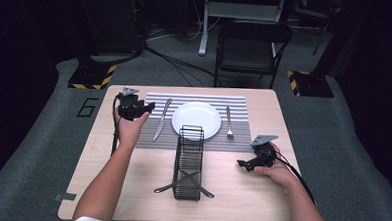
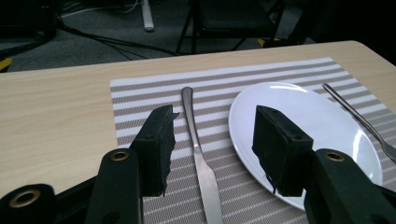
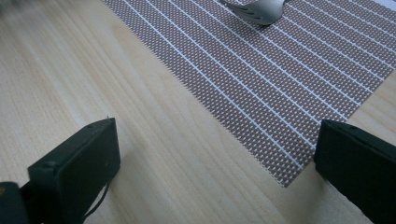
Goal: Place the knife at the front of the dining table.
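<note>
The knife lies flat on the striped placemat, just left of the white plate and apart from its rim. Its long axis runs almost from the near edge of the table to the far edge, a little tilted: the handle end points toward the far edge, the blade end toward the near edge.

The left gripper hangs near the left edge of the placemat, just beside the knife and above it. In the left gripper view the knife passes between the two jaws along their own direction, but lower, on the mat; the left gripper has its fingers spread and nothing is pinched. This is the nearer hand, so I judge that the knife belongs to it.

The right gripper rests low near the right edge of the table, well apart from the knife, close to the near right corner of the placemat. Its jaws stand wide apart and hold nothing; the fork lies beyond them.
</note>
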{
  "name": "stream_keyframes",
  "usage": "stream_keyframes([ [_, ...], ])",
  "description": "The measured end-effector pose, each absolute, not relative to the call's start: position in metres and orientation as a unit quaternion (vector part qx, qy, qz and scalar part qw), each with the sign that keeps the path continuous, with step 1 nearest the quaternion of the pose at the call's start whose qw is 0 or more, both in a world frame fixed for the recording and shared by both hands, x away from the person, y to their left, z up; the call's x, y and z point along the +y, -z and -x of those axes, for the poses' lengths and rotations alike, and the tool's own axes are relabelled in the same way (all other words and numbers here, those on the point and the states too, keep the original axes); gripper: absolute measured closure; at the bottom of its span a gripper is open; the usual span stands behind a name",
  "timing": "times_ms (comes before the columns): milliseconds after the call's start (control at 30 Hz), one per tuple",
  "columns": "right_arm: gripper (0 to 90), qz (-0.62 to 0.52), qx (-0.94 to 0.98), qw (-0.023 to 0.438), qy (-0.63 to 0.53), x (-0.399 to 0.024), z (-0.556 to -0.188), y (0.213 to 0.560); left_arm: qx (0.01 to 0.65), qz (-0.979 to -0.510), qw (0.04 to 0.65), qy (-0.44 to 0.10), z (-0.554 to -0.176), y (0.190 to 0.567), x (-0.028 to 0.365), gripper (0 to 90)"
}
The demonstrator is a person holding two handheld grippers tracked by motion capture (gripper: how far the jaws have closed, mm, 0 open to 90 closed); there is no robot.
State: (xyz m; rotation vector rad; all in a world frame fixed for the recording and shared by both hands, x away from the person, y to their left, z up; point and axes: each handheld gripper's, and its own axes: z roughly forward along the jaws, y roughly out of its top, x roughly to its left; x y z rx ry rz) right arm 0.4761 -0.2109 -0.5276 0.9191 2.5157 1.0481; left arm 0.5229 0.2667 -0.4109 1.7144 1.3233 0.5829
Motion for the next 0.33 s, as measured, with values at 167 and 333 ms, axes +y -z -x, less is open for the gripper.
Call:
stream_keyframes([
  [167,0.0,-0.317,0.867,0.132,-0.361,-0.211,-0.476,0.528,0.524,-0.702,0.421,-0.237,-0.510,0.416,0.271,47.9],
  [333,0.0,-0.314,0.869,0.133,-0.359,-0.211,-0.476,0.528,0.523,-0.705,0.409,-0.248,-0.491,0.422,0.283,46.9],
])
